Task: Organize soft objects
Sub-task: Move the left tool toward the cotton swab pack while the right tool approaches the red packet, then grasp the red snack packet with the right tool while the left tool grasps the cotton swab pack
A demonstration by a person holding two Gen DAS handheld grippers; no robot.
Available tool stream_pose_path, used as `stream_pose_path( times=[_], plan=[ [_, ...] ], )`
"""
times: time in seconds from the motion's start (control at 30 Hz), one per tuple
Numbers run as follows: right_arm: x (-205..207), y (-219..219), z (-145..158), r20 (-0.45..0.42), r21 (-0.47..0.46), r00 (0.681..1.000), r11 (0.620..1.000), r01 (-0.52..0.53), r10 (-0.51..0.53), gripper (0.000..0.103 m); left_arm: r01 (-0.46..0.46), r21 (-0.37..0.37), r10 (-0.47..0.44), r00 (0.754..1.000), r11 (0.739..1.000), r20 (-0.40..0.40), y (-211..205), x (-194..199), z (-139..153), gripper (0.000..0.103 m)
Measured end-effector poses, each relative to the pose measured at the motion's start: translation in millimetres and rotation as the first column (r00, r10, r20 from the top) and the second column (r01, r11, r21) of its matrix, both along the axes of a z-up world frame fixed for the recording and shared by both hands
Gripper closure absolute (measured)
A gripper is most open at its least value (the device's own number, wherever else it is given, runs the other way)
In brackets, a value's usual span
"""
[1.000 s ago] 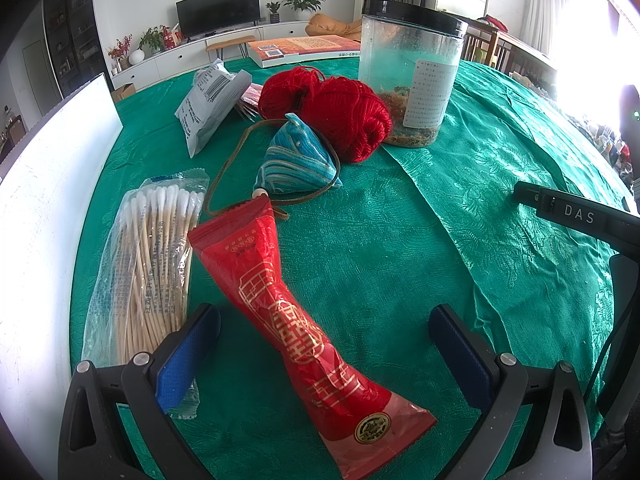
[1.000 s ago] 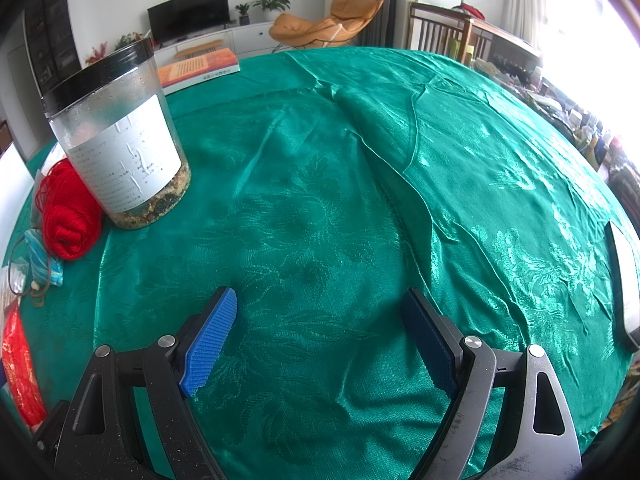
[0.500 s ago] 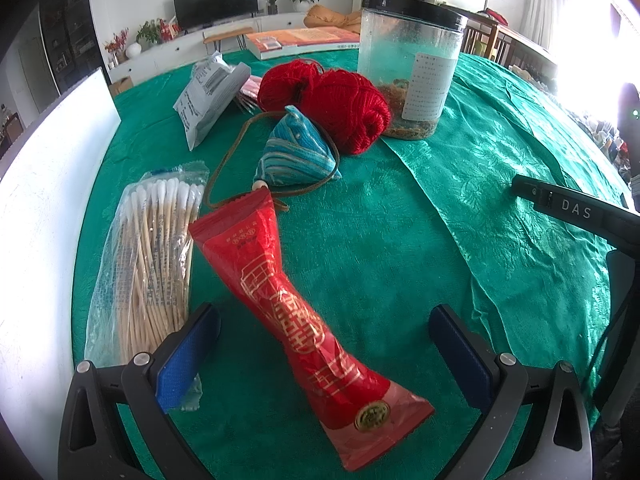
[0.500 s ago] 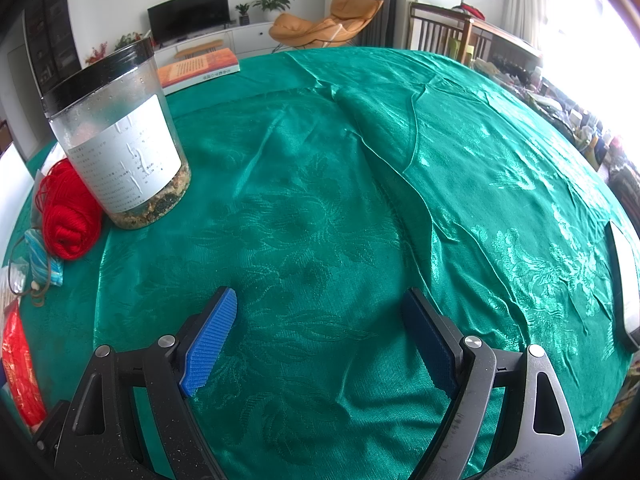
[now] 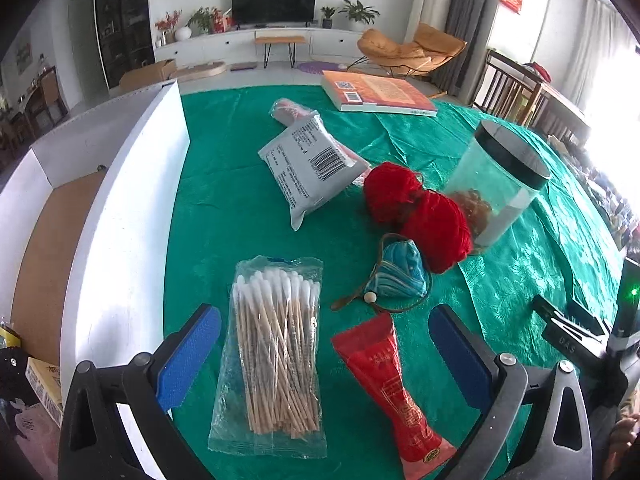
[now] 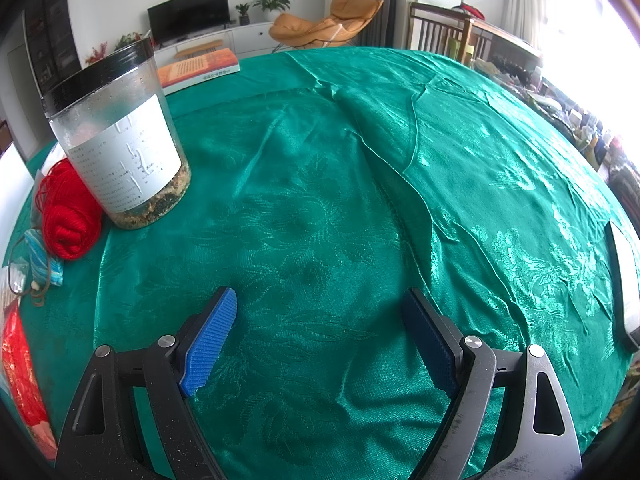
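My left gripper (image 5: 324, 344) is open above the green tablecloth. A clear bag of cotton swabs (image 5: 276, 356) and a red tube-shaped packet (image 5: 396, 388) lie between its pads. Beyond them lie a blue striped pouch with a brown cord (image 5: 396, 276), red yarn (image 5: 424, 212) and a grey plastic packet (image 5: 312, 164). My right gripper (image 6: 320, 332) is open and empty over bare cloth. In the right wrist view the red yarn (image 6: 68, 220), the pouch (image 6: 44, 260) and the red packet (image 6: 20, 368) show at the left edge.
A white-walled cardboard box (image 5: 132, 208) stands along the table's left side. A clear jar with a black lid (image 5: 496, 184) stands by the yarn; it also shows in the right wrist view (image 6: 120, 140). An orange book (image 5: 376, 92) lies at the far edge.
My left gripper has risen and swung left: the swab bag now lies between the pads and the box has come into view. The right gripper has not moved.
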State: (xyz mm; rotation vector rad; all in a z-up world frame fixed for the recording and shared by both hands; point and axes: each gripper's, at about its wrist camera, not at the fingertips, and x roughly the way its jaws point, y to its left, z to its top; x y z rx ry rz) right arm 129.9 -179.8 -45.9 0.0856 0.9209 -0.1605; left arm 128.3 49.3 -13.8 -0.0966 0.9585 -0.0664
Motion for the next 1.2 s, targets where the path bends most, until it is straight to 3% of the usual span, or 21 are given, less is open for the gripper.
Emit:
stream_pose_path(
  times=[0.17,0.27,0.4,0.53,0.57,0.6,0.63,0.7,0.8,0.9,0.93,0.97,1.0,1.03,1.2],
  plan=[
    [0.2,-0.4,-0.1,0.000,0.000,1.000,1.000,0.000,0.000,0.016,0.003,-0.001,-0.003,1.000,1.000,-0.023,3.5,-1.2,6.2,0.000],
    [0.3,-0.4,-0.1,0.000,0.000,1.000,1.000,0.000,0.000,0.016,0.008,-0.078,-0.009,1.000,0.997,-0.023,8.4,-10.3,16.9,0.000],
    [0.6,0.0,0.1,-0.001,-0.002,1.000,1.000,-0.001,0.001,0.016,0.016,-0.130,-0.013,1.000,0.991,0.022,16.7,-30.6,40.1,0.000],
    [1.6,-1.0,1.0,-0.014,0.009,1.000,1.000,0.000,0.000,0.013,0.029,-0.116,-0.020,0.997,0.993,0.071,28.0,-52.0,57.6,0.000],
    [-3.6,1.7,5.9,-0.016,0.046,1.000,0.999,-0.016,0.016,0.015,0.029,-0.106,-0.020,0.996,0.994,0.085,32.0,-56.3,60.6,0.000],
    [-16.3,8.6,16.8,0.036,0.150,0.997,0.986,-0.071,0.066,0.015,0.028,-0.094,-0.019,0.995,0.995,0.096,35.3,-60.3,62.4,0.000],
    [-29.4,18.5,27.5,0.097,0.259,0.986,0.953,-0.156,0.135,0.014,0.026,-0.082,-0.018,0.995,0.996,0.100,37.8,-63.4,62.7,0.000],
    [-45.1,57.9,41.7,0.098,0.345,0.942,0.877,-0.334,0.320,0.013,0.026,-0.070,-0.019,0.995,0.997,0.097,40.1,-66.8,61.4,0.000],
    [-53.8,132.5,42.6,0.053,0.314,0.816,0.766,-0.561,0.576,0.014,0.039,-0.069,-0.033,0.995,0.997,0.090,37.6,-68.2,58.4,0.000],
    [-45.9,175.6,19.7,-0.027,0.259,0.764,0.742,-0.618,0.645,0.016,0.052,-0.051,-0.048,0.995,0.997,0.087,33.0,-70.5,58.6,0.000],
    [-42.7,179.6,11.3,-0.056,0.261,0.757,0.741,-0.619,0.651,0.019,0.057,-0.041,-0.053,0.995,0.998,0.085,31.0,-71.1,58.3,0.000],
    [-42.7,177.5,10.7,-0.037,0.227,0.760,0.746,-0.626,0.649,0.034,0.064,-0.034,-0.061,0.995,0.997,0.080,28.9,-71.4,57.3,0.000],
    [-40.9,172.3,9.5,-0.052,0.209,0.762,0.753,-0.624,0.646,0.054,0.075,-0.029,-0.072,0.995,0.997,0.068,25.3,-70.7,54.7,0.000],
    [-37.6,160.1,8.4,-0.058,0.232,0.771,0.760,-0.607,0.634,0.087,0.086,-0.027,-0.085,0.995,0.996,0.053,20.2,-69.2,51.0,0.000],
    [-18.9,57.5,22.2,-0.031,0.274,0.895,0.865,-0.421,0.446,0.087,0.142,0.003,-0.142,0.989,0.990,-0.040,-20.7,-58.7,12.6,0.000]
  ],
)
